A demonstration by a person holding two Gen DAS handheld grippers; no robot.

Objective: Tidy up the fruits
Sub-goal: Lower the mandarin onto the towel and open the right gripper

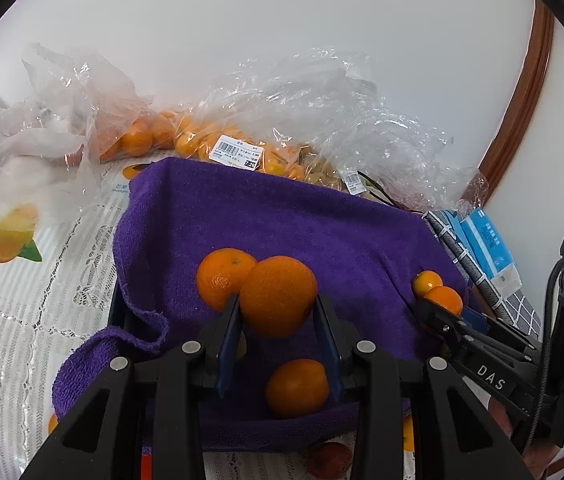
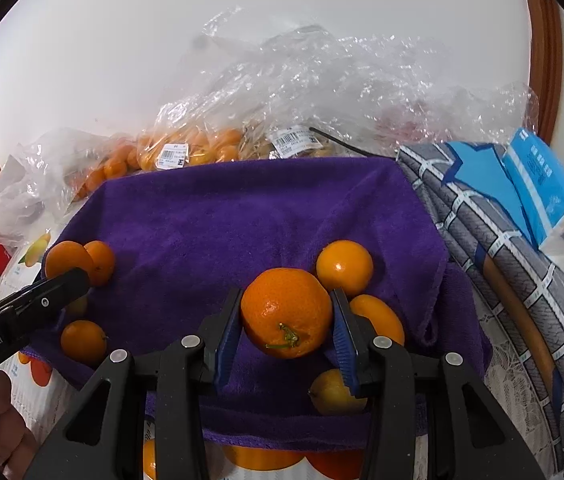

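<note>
Left wrist view: the left gripper (image 1: pixel 278 320) is clamped on an orange (image 1: pixel 278 295), held above a purple towel (image 1: pixel 282 220) that lines a dark container. A second orange (image 1: pixel 221 276) sits just behind the held one on its left, and a third orange (image 1: pixel 297 387) lies on the towel nearer the camera. At the right edge of the towel the right gripper (image 1: pixel 436 310) reaches in beside two small oranges (image 1: pixel 436 290). Clear plastic bags of fruit (image 1: pixel 238 148) lie at the far side on the surface. Right wrist view: the right gripper (image 2: pixel 286 320) is clamped on a stemmed orange (image 2: pixel 286 312) over the same purple towel (image 2: pixel 242 216). Two more oranges (image 2: pixel 344 266) rest to its right, a yellow fruit (image 2: pixel 332 392) lies near. The left gripper (image 2: pixel 60 282) appears at left with its orange (image 2: pixel 68 258).
</note>
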